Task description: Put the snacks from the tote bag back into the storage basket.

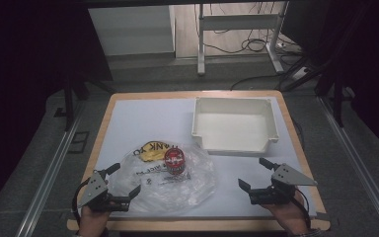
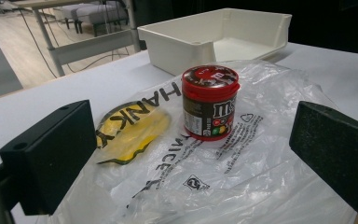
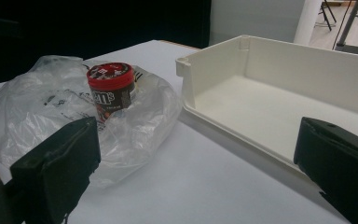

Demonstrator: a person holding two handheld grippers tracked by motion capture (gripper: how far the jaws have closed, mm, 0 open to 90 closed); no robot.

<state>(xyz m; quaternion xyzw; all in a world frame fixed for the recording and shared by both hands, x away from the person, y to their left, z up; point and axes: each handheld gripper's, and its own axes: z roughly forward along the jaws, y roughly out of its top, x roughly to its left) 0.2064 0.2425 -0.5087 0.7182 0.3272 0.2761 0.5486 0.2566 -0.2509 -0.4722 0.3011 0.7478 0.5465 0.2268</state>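
While both grippers, left (image 1: 127, 185) and right (image 1: 253, 174), hover jaws spread, candy jar (image 1: 174, 161) stands atop slippery plastic bag (image 1: 197, 185): tugging bag likely topples it.

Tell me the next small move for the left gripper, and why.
Probably ease the left gripper forward toward the red-lidded candy jar. Its jaws stand wide open with nothing between them, and the jar stands upright on the clear plastic bag straight ahead, untouched. The right gripper is open too, nearer the white tray.
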